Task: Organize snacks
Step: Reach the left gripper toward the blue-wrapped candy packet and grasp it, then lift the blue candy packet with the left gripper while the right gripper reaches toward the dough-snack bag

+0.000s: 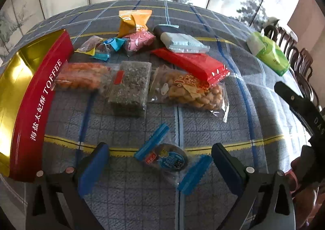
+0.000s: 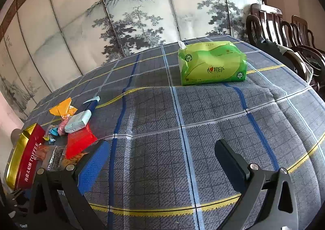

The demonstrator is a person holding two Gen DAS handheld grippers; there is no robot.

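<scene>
Plaid-clothed surface (image 1: pixel 203 124); small blue-ended clear candy wrapper (image 1: pixel 168 158) between left gripper (image 1: pixel 160 166) released jaws; right gripper (image 2: pixel 162 161) jaws released, empty; red-gold toffee tin (image 1: pixel 30 112) at 9 o'clock.

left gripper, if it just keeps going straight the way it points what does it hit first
Probably the small blue-ended candy, lying between the open left gripper fingers. Beyond it sit the seed bar and peanut bag; depth is uncertain.

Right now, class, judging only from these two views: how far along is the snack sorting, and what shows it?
Barely begun. Done: nothing shows inside the red toffee tin; the part of its gold interior in view holds no snacks. In hand: the left gripper is open around a blue-wrapped snack lying on the tablecloth, not yet gripped. The right gripper is open and holds nothing. Left: the peanut bag, red packet and the rest.
</scene>
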